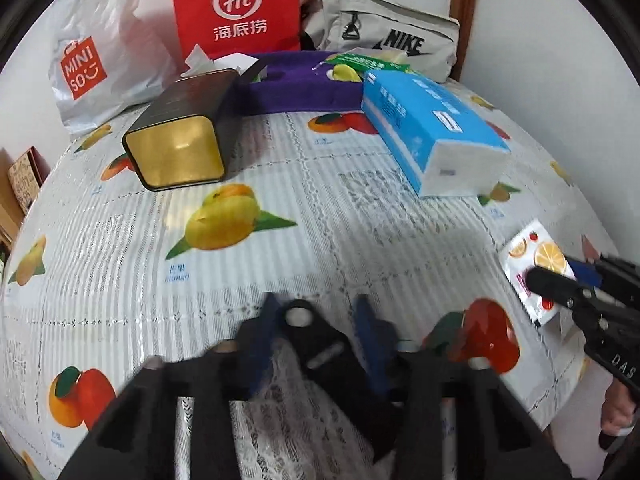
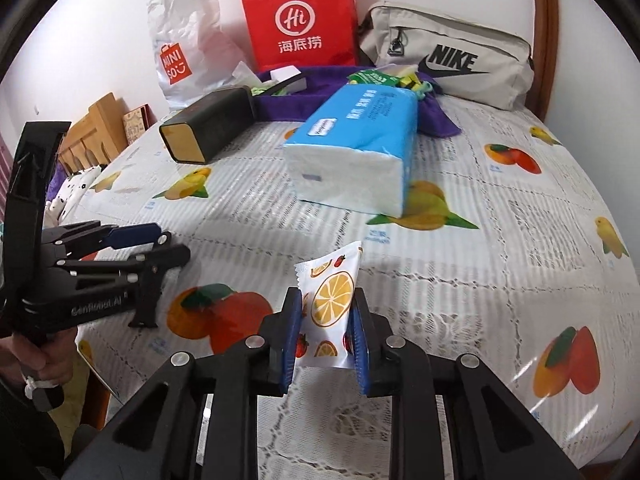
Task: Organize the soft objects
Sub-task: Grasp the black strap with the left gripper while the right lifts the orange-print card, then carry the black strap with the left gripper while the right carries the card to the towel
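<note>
**Right jaws clamped on fruit-print packet**

Clamped between our right gripper's (image 2: 325,334) blue pads (image 2: 291,332) is a small fruit-print tissue packet (image 2: 330,304), held upright just above the table's near edge. Our left gripper (image 1: 320,312) hangs over the tablecloth (image 1: 280,184) to the left of it, jaws slightly apart with nothing between them.

Beyond the packet, toward the table's middle, a blue tissue pack (image 2: 356,140) lies on its side. To its left a dark tin (image 2: 208,128) lies tipped over, its gold end facing us. Behind both, along the far edge, a purple tray (image 2: 308,92) holds small items. Against the wall stand a Miniso bag (image 2: 180,52), a red Haidilao bag (image 2: 298,20) and a grey Nike pouch (image 2: 448,64).
</note>
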Action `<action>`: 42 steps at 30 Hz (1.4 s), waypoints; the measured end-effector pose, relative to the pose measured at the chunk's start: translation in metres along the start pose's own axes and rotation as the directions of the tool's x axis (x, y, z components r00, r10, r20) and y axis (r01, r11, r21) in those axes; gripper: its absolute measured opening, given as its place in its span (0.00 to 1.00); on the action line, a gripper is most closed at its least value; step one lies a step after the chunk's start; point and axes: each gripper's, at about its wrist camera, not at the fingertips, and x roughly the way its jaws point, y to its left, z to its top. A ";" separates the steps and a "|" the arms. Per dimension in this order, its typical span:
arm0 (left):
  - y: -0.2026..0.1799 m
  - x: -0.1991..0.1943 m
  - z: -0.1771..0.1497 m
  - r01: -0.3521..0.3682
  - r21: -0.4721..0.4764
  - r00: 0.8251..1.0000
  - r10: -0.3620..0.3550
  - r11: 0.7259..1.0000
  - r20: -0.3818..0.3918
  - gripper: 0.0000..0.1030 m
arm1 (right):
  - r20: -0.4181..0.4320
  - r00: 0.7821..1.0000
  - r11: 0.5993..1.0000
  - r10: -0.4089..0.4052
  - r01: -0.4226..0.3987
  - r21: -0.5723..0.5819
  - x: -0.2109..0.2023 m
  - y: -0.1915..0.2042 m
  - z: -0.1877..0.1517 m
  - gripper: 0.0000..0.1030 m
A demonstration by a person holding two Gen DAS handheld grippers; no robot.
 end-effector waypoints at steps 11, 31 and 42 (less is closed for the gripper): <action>0.018 -0.011 0.011 0.079 -0.067 0.996 -0.077 0.995 0.036 0.19 | 0.025 0.999 0.999 0.031 -0.032 0.027 -0.002 -0.007 0.004 0.23; 0.015 -0.016 -0.015 0.023 -0.104 0.997 -0.031 0.994 -0.068 0.40 | 0.022 0.998 0.999 0.051 -0.051 0.011 0.001 0.001 0.007 0.23; 0.013 -0.012 -0.009 0.017 -0.061 0.999 -0.020 0.998 -0.041 0.30 | 0.016 0.998 0.998 0.063 -0.062 -0.011 0.001 0.010 0.005 0.23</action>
